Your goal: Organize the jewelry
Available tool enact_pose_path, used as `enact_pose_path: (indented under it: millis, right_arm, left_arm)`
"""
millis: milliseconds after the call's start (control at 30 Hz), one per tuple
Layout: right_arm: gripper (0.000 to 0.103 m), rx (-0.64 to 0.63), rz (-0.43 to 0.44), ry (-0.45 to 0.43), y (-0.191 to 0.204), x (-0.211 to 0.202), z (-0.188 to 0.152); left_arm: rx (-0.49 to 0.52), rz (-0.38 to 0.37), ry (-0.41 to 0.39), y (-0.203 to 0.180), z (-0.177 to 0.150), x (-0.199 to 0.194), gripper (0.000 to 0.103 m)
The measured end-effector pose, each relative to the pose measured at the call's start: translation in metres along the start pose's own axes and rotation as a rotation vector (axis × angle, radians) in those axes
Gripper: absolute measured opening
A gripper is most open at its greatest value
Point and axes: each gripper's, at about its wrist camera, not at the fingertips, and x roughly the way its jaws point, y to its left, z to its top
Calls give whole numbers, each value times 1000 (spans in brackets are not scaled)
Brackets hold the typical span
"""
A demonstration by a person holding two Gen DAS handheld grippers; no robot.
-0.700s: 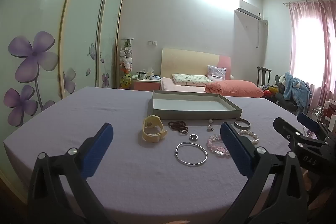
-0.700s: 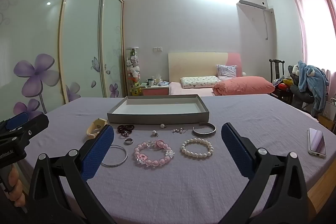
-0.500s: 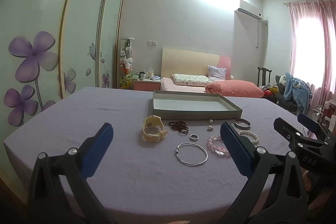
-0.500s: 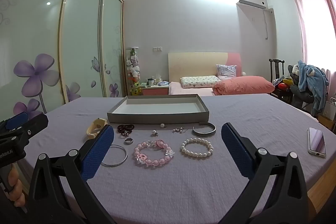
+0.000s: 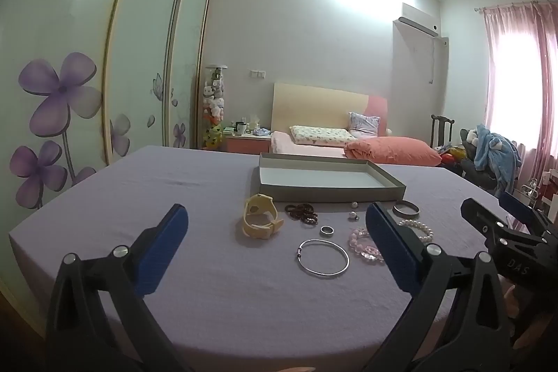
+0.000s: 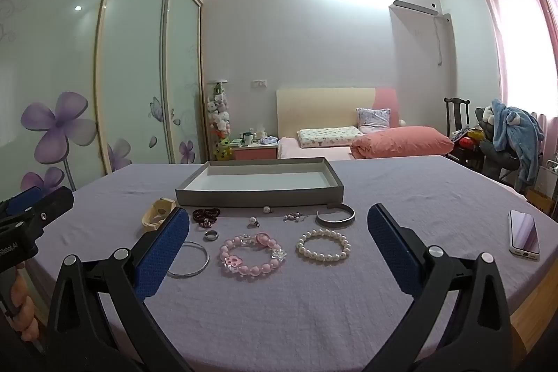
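A shallow grey tray [image 6: 258,196] with a white floor stands empty on the lilac table; it also shows in the left wrist view [image 5: 331,194]. In front of it lie a cream watch [image 5: 259,220], a dark bead bracelet [image 5: 301,213], a small ring [image 5: 327,230], a thin silver bangle [image 5: 323,256], a pink bead bracelet [image 6: 251,254], a pearl bracelet [image 6: 323,245], a silver cuff [image 6: 335,215] and small earrings [image 6: 266,209]. My left gripper [image 5: 275,250] and right gripper [image 6: 279,250] are both open and empty, held short of the jewelry.
A phone [image 6: 523,237] lies near the table's right edge. The table's front edge runs close below both grippers. A bed, a nightstand and a chair with clothes stand behind the table. Sliding wardrobe doors run along the left.
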Motion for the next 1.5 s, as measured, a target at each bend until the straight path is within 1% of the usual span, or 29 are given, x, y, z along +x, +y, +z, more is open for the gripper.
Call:
enact_pose_path:
  millis: [833,1033,1500]
  right_arm:
    - [101,6,1,1,-2,1,1]
    - [101,10,-1,2,-11,0,0]
    - [101,12,-1,2,-9,0,0]
  left_arm:
    - [4,0,-4,-5,-2,0,99]
    - [5,0,-4,-5,-2,0,99]
    - [6,3,-3,-6,-3,0,99]
